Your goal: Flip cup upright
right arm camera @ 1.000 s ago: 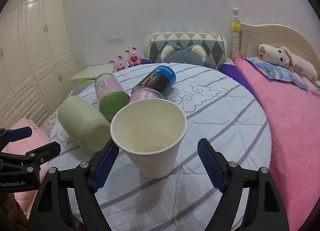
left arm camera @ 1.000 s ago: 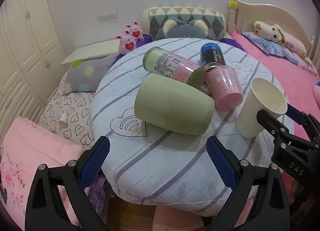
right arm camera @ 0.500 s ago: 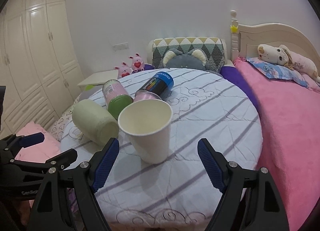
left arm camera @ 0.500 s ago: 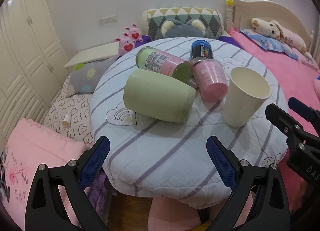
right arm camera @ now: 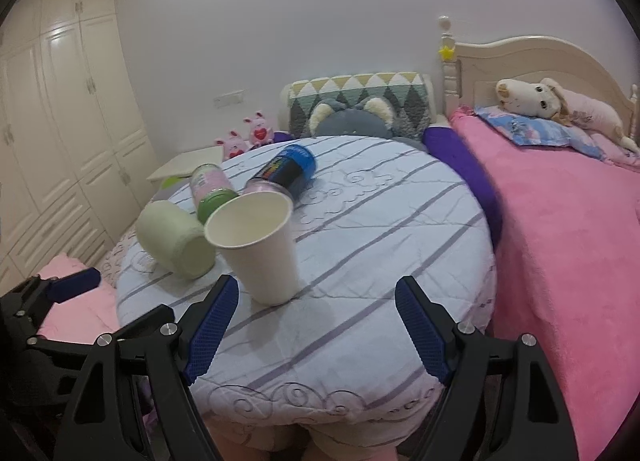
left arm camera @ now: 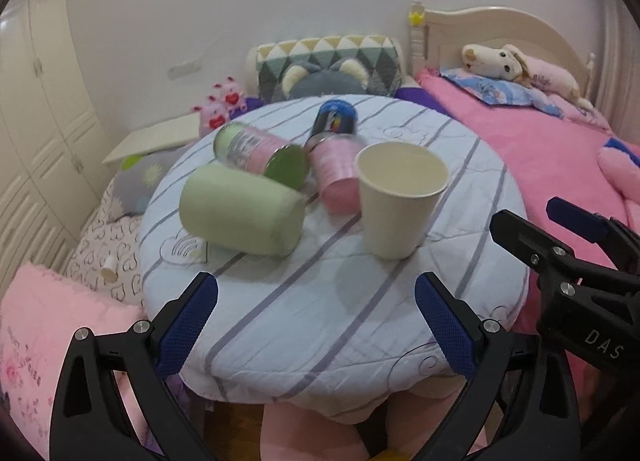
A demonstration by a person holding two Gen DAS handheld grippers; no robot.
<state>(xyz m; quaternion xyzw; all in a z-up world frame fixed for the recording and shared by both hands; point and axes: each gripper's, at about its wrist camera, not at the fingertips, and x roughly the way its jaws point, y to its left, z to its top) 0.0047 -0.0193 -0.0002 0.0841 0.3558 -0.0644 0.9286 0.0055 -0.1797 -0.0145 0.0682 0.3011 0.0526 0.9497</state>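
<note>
Cup [left arm camera: 400,201] upright mid-frame on soft worktop [left arm camera: 320,321]; both jaws open, empty. Risk: tipping against can [left arm camera: 240,213] if nudged.

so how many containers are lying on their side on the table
4. The green cup lies front left, the green-lidded jar behind it, the pink cup beside the upright paper cup, and the blue can farthest back. More could hide behind them.

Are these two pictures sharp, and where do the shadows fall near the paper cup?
Left wrist view: slightly motion-blurred, the paper cup and green cup soft-edged; a soft shadow lies in front of the paper cup. Right wrist view: similar softness, shadow to the cup's right on the table; fisheye bends the edges.
</note>
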